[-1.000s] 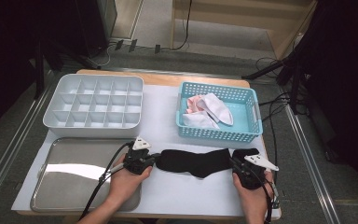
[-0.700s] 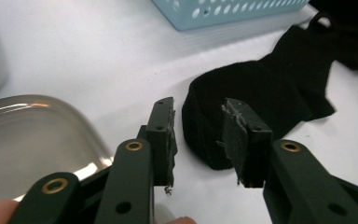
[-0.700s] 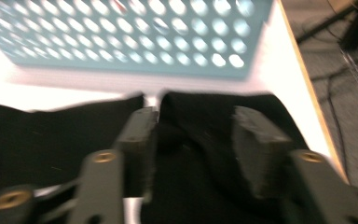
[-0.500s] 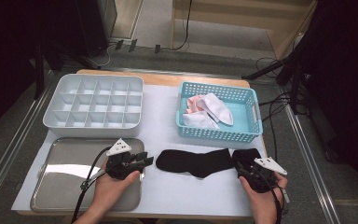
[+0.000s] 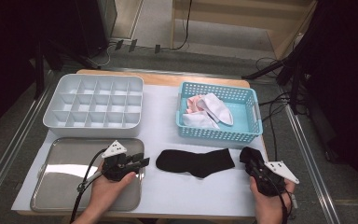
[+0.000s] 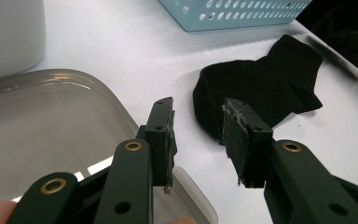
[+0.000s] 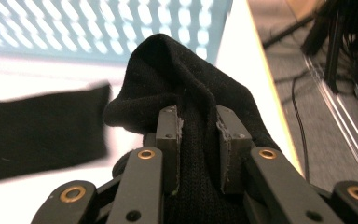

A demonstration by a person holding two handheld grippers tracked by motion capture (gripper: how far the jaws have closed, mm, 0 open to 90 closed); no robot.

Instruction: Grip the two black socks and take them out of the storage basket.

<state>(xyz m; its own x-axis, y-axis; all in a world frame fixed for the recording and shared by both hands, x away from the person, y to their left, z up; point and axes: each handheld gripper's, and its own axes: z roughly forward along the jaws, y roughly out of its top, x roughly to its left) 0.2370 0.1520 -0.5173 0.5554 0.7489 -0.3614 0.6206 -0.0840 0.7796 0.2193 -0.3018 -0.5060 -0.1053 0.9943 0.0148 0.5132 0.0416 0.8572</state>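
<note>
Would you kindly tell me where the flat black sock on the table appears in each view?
High view: black sock, lower centre, in front of the blue basket.
Left gripper view: right of centre, beyond the jaws.
Right gripper view: far left, blurred.
Shared landmark: the blue basket.

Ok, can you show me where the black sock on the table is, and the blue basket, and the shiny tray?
Black sock (image 5: 193, 162), high view, middle of the flat sock.
Blue basket (image 5: 216, 135), high view, front wall.
Tray (image 5: 65, 161), high view, bare metal floor.
</note>
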